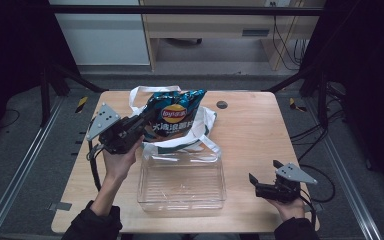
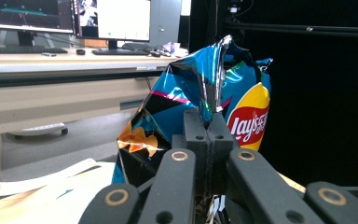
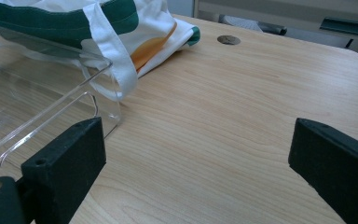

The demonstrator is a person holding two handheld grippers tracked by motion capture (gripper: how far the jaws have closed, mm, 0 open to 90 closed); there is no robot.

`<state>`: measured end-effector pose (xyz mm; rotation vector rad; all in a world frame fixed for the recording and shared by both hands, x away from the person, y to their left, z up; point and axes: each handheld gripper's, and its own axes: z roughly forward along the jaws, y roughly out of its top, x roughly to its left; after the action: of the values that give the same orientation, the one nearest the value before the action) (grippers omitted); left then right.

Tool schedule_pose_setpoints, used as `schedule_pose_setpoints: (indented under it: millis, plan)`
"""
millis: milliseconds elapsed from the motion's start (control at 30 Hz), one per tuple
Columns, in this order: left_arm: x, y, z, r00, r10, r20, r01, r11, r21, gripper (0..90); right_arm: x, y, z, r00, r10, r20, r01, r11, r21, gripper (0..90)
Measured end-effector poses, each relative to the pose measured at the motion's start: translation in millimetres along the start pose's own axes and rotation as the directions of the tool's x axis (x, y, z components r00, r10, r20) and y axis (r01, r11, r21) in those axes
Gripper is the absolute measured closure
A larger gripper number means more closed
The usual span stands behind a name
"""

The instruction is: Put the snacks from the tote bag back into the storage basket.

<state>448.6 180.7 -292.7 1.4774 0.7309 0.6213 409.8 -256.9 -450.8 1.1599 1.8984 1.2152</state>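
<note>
A: Left hand-held gripper clenched on crimped top edge of chip bag; bag lifted above cloth tote at counter rear. Right hand-held gripper released, idle, resting low.

B: Step judged: carrying bag toward clear bin. Next: lower inside walls, then release. Bag's lower end hidden behind gripper; tote interior unreadable.
</note>
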Motion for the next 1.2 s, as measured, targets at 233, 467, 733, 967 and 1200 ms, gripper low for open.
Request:
schedule_pose_setpoints:
  millis: [233,467,733,967,1200]
  plan:
    - [-6.7,-4.5,-14.3,0.9998,0.001,0.019,-0.001,0.9999,-0.013,90.0,-0.1,-0.1,0.0,1.0,0.0,0.0,0.0,1.0,0.001,4.2]
    - [-13.6,-12.2,-29.3,0.9993,-0.007,0.036,0.007,0.9998,-0.02,90.0,-0.3,-0.1,-0.2,1.0,0.002,0.001,-0.002,1.0,0.0,4.2]
    - [-23.9,-26.0,-42.1,0.9983,-0.005,0.058,0.006,1.0,-0.003,90.0,0.6,-0.3,0.0,1.0,0.002,0.001,-0.002,1.0,0.003,4.3]
    - [-33.3,-41.2,-49.3,0.9962,-0.01,0.086,0.009,0.9999,0.011,90.0,1.2,-0.8,0.7,1.0,-0.001,0.001,0.001,1.0,0.008,4.3]
    - [-40.0,-55.4,-49.0,0.9946,-0.022,0.102,0.018,0.9992,0.037,90.0,1.4,-1.1,0.9,1.0,-0.006,0.0,0.006,1.0,0.009,4.4]
